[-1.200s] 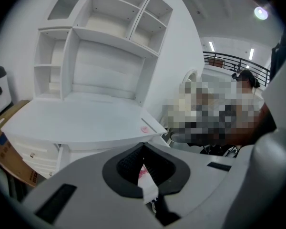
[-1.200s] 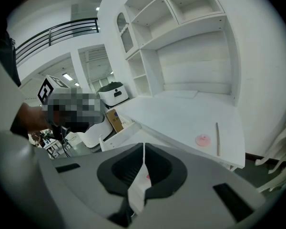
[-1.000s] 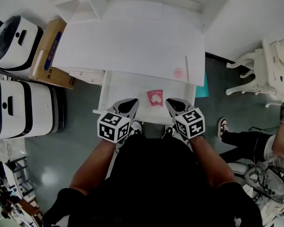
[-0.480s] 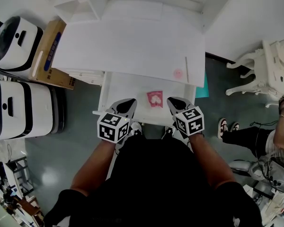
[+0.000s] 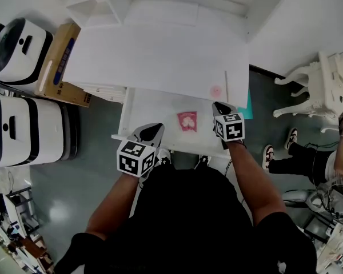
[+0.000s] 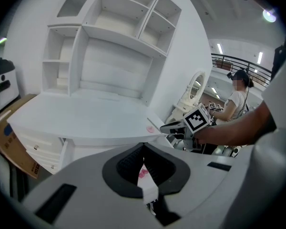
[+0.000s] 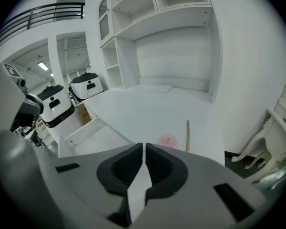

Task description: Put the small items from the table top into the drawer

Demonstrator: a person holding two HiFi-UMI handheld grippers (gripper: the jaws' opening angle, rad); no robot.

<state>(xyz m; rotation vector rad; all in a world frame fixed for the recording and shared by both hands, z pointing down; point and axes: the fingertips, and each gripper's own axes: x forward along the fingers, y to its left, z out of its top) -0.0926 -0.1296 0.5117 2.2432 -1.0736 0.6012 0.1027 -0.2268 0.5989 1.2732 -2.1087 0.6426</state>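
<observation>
Your right gripper (image 5: 220, 106), jaws pressed together on nothing, sits right of centre at the table's (image 5: 160, 56) front edge, near the pink round item (image 5: 216, 89) and thin stick (image 5: 226, 84) (both on the table). Your left gripper (image 5: 153, 130), likewise closed and empty, hovers at the open drawer's (image 5: 143, 104) front, where a red packet (image 5: 187, 120) lies.

Drawer (image 5: 148, 108): white, pulled open under the worktop's (image 5: 160, 56) front edge.
Pink packet (image 5: 187, 119): flat inside the drawer (pale print, unreadable).
Pink round item (image 5: 216, 89): on the worktop, right front corner.
Thin stick (image 5: 226, 83): pale, lying just beside it.
</observation>
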